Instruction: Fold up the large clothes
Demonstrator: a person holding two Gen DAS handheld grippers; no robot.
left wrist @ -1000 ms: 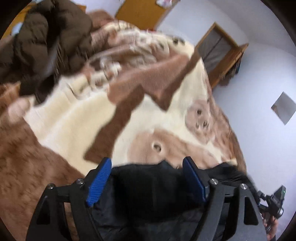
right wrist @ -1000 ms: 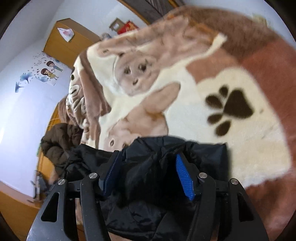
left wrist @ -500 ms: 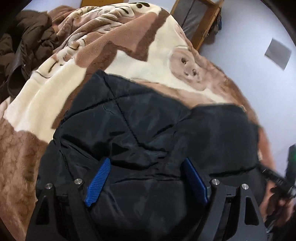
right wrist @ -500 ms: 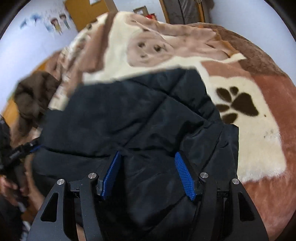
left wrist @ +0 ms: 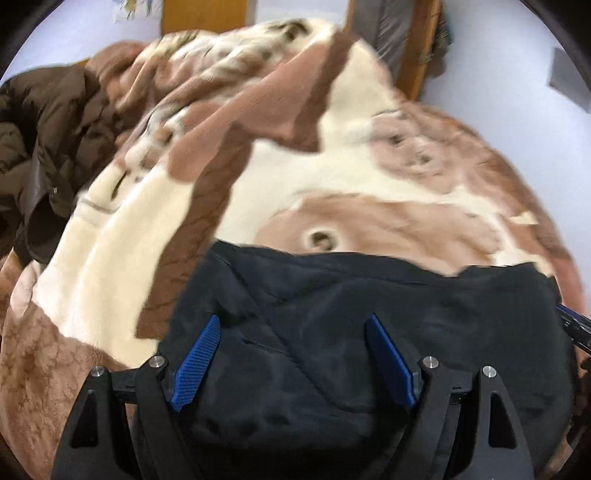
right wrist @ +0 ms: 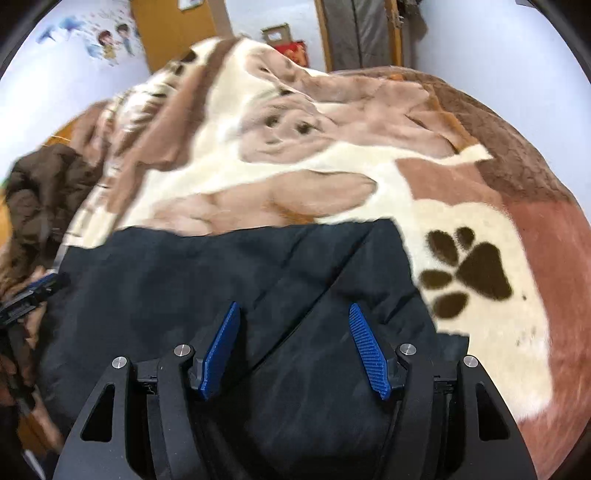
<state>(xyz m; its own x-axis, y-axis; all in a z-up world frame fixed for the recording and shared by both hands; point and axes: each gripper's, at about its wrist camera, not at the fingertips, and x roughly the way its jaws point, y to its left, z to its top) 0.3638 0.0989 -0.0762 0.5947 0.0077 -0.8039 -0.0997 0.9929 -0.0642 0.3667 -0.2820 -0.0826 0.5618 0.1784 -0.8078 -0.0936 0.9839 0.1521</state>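
A black padded jacket [left wrist: 369, 332] lies spread on a brown and cream plush blanket [left wrist: 258, 177], its near part bunched up under both grippers. In the left wrist view my left gripper [left wrist: 291, 321] has its blue pads set wide, with thick jacket padding filling the gap between them. My right gripper [right wrist: 294, 306] stands the same way over the jacket [right wrist: 221, 269] near its right edge. Each gripper shows at the edge of the other's view: the right gripper [left wrist: 572, 328] and the left gripper [right wrist: 26, 299]. Both views are blurred.
A dark brown puffy coat [left wrist: 40, 140] is heaped at the blanket's far left, also the brown coat [right wrist: 40, 192]. Bare blanket with a paw print [right wrist: 469, 273] lies right of the jacket. Wooden furniture [right wrist: 170, 33] and pale walls stand beyond the bed.
The jacket, bunched at the jaws a second ago, billowed out forward over the blanket and now lies lower, with its far edge drawn nearer. Both grippers sank toward the bed and rolled.
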